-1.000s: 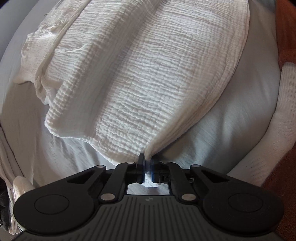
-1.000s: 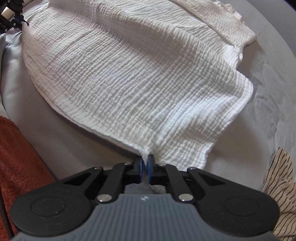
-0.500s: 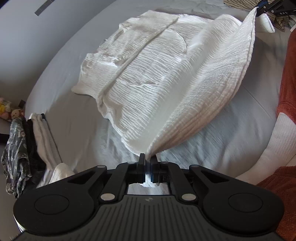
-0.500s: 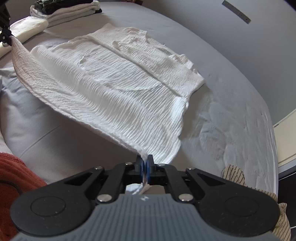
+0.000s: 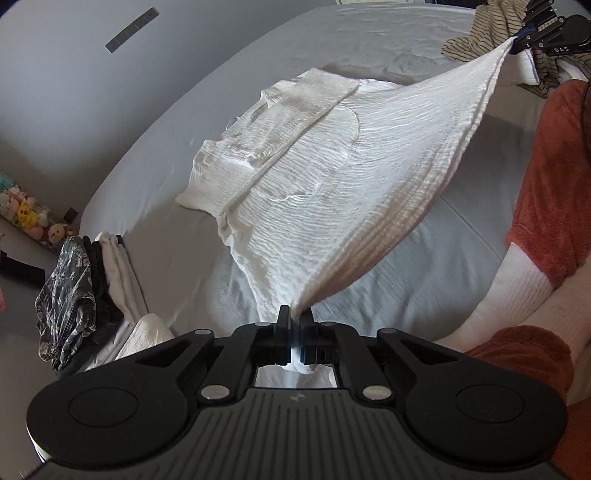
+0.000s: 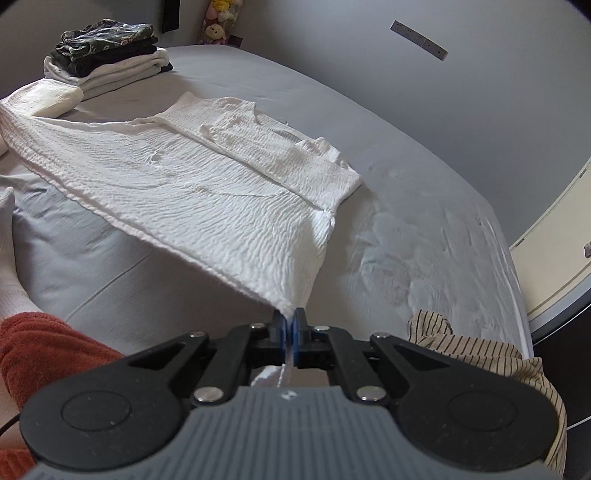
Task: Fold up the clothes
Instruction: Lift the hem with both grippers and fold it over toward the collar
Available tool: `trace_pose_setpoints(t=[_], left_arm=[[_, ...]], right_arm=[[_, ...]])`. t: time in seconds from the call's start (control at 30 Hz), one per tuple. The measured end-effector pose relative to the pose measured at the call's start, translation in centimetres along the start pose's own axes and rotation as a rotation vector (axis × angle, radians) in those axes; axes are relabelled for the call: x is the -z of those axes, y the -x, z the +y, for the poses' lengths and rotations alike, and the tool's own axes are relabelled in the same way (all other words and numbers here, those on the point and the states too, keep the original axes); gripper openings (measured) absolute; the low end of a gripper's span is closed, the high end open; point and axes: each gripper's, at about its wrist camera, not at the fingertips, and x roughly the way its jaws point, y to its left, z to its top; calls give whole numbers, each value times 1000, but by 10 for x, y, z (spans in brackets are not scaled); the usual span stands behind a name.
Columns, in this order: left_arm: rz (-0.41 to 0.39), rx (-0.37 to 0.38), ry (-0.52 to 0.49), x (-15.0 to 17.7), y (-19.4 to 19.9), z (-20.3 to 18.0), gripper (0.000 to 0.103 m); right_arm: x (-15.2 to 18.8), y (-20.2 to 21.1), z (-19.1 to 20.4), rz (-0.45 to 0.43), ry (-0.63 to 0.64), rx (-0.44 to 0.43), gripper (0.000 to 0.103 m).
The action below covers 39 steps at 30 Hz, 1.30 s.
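Observation:
A white crinkled garment (image 5: 325, 177) (image 6: 207, 192) lies partly on the grey bed, its near hem lifted and stretched taut in the air. My left gripper (image 5: 294, 317) is shut on one hem corner. My right gripper (image 6: 290, 323) is shut on the other corner, and it also shows in the left wrist view as the right gripper (image 5: 517, 37) at the top right, pinching the cloth. The far part of the garment, with folded-in sleeves, still rests flat on the sheet.
A stack of folded clothes (image 6: 107, 55) (image 5: 92, 280) sits at the bed's left edge. A striped garment (image 6: 480, 354) (image 5: 491, 33) lies crumpled on the right. A person's legs in rust trousers (image 5: 546, 192) and white socks (image 5: 513, 291) rest on the grey bed (image 6: 424, 229). Plush toys (image 5: 26, 214) sit by the wall.
Both grippers have risen and pulled back with the hem corners held. The near half of the garment has come up off the bed, and more of the bed and room shows.

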Motion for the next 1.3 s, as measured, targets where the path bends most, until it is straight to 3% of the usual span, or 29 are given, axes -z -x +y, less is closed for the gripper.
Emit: trace_pose_setpoints(t=[0.4, 0.9, 1.07, 1.3], left_arm=[[-24, 31, -38, 6, 34, -14, 4], [-6, 143, -60, 33, 86, -41, 4], [-11, 75, -26, 30, 76, -30, 4], [-60, -72, -11, -6, 49, 8, 4]], right_arm=[[15, 54, -2, -58, 10, 15, 3], [28, 140, 19, -27, 67, -18, 3], [22, 139, 20, -44, 78, 6, 3], [-13, 97, 3, -65, 140, 65, 3]])
